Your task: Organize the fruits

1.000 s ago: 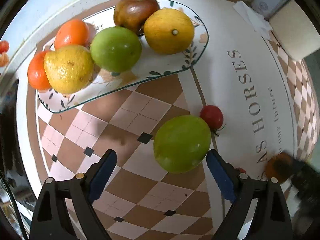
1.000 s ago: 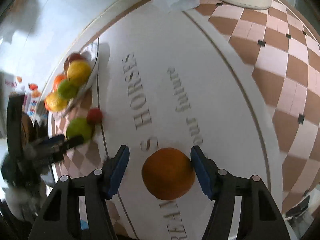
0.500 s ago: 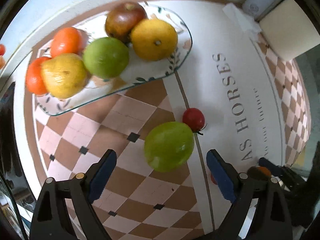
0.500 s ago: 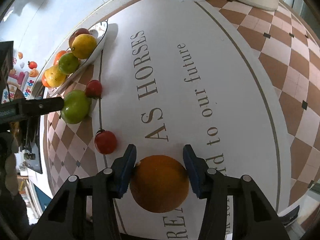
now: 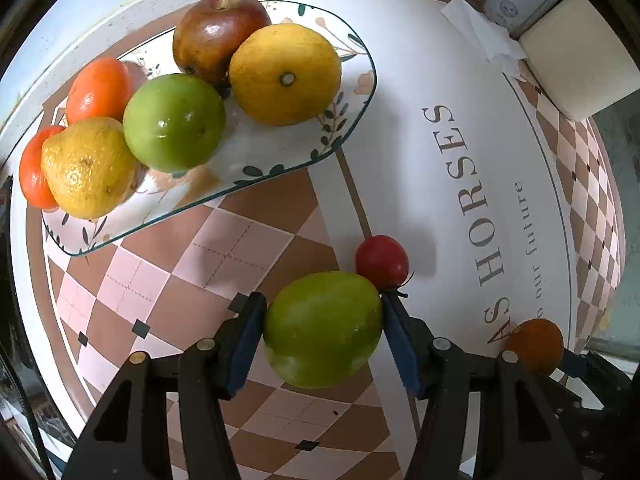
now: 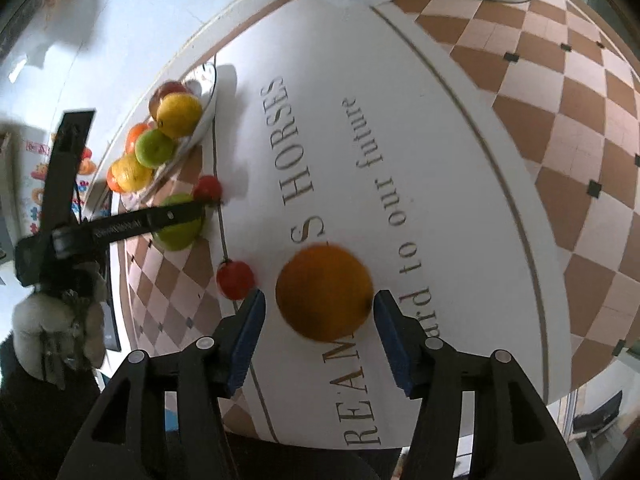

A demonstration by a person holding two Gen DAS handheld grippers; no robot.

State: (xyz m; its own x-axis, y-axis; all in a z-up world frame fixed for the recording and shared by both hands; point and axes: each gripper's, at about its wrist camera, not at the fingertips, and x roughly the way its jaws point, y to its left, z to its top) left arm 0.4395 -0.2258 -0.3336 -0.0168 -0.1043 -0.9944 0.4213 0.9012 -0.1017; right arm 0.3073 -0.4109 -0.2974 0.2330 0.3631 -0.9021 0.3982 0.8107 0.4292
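Note:
My left gripper points down at the checked tablecloth. Its jaws are closing, and both blue pads press the sides of a loose green apple. A small red tomato touches the apple's far right side. Beyond, the leaf-patterned plate holds a dark red apple, a yellow citrus, another green apple and several more fruits. My right gripper straddles an orange. Its jaws are opening, with a gap on the left side. A second tomato lies just left of it.
A crumpled tissue and a cream box sit at the table's far right corner. The table's near edge runs just under my right gripper. A gloved hand holds the left tool at the left.
My left jaws have closed from wide apart onto the green apple. My right pads, tight on the orange half a second ago, have parted; the orange looks blurred.

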